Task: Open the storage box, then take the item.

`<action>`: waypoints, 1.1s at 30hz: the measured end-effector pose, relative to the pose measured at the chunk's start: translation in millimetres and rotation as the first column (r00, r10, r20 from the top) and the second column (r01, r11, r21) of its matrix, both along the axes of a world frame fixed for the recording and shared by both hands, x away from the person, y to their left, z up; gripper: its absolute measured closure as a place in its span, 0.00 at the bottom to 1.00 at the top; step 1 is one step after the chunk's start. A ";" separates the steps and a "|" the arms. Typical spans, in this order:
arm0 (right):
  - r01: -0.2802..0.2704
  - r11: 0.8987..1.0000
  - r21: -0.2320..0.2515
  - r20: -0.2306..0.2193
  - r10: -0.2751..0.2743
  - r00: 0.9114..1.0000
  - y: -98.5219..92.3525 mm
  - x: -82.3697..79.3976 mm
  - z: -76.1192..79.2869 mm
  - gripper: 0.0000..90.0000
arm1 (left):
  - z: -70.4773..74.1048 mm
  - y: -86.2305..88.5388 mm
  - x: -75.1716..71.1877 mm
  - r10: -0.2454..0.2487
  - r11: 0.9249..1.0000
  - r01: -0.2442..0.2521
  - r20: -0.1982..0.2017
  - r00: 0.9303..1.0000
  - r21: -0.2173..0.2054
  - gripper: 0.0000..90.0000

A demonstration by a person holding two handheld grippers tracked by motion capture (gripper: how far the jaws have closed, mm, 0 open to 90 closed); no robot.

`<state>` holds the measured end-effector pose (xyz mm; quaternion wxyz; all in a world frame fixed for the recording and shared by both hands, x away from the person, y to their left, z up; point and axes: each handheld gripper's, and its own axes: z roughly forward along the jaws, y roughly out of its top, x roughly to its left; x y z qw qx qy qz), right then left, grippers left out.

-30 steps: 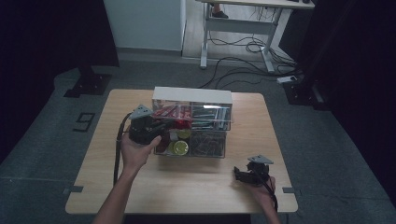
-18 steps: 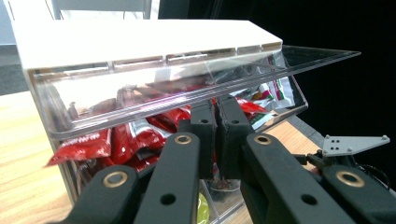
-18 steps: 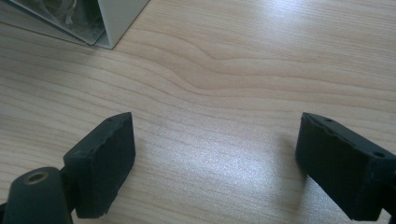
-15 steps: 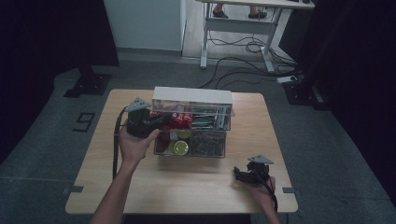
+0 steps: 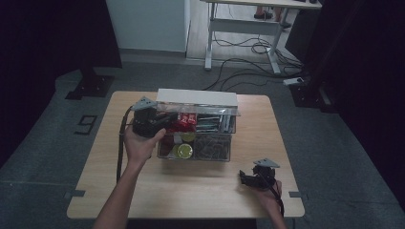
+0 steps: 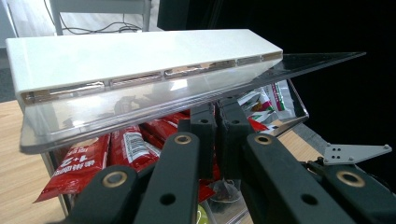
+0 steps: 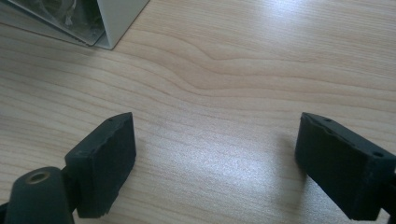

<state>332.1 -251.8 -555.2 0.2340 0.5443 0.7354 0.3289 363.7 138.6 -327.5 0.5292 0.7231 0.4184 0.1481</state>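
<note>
A clear compartment box [image 5: 224, 153] stands mid-table, its clear lid [image 5: 197, 97] with a white back strip partly raised. Inside lie red snack packets [image 5: 184, 119], a yellow-green round item [image 5: 183, 150] and dark small parts. My left gripper [image 5: 166, 121] is at the box's left end. In the left gripper view this gripper [image 6: 217, 114] has its jaws pressed together just under the lid [image 6: 140, 60], above the red packets [image 6: 123, 144]. My right gripper [image 5: 248, 179] rests near the front right edge; in its own view the right gripper [image 7: 215, 158] is open over bare wood.
The wooden table [image 5: 200, 191] has free room in front of the box and at both sides. A corner of the box [image 7: 109, 25] shows at the upper left of the right gripper view. A desk frame [image 5: 239, 28] and cables lie on the floor beyond.
My left gripper has moved away from me along the box's left end, to under the lid edge. The right gripper has stayed put.
</note>
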 end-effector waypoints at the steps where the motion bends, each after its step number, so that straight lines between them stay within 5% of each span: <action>1: 0.000 1.000 -0.001 0.000 0.000 1.000 0.0 0.0 0.0 0.14 | -0.1 -0.1 -0.1 0.000 1.000 0.000 0.000 1.000 0.001 0.96; 10: -0.007 1.000 0.002 0.006 0.007 1.000 1.3 -2.0 1.3 0.22 | -2.0 -1.2 0.6 -0.002 1.000 0.002 0.004 1.000 0.005 0.96; 17: -0.039 0.998 0.055 0.031 0.037 0.999 6.0 -4.5 17.6 0.31 | -3.8 -1.8 2.9 -0.013 1.000 0.013 0.005 1.000 0.008 0.96; 25: -0.081 0.987 0.142 0.134 0.062 0.989 8.2 -9.9 53.0 0.40 | -8.0 -5.2 7.4 -0.019 1.000 0.019 0.001 1.000 0.012 0.95; 33: -0.139 0.976 0.170 0.242 0.096 0.965 13.2 -17.6 91.4 0.46 | -7.4 -4.5 7.3 -0.018 1.000 0.018 0.000 1.000 0.011 0.95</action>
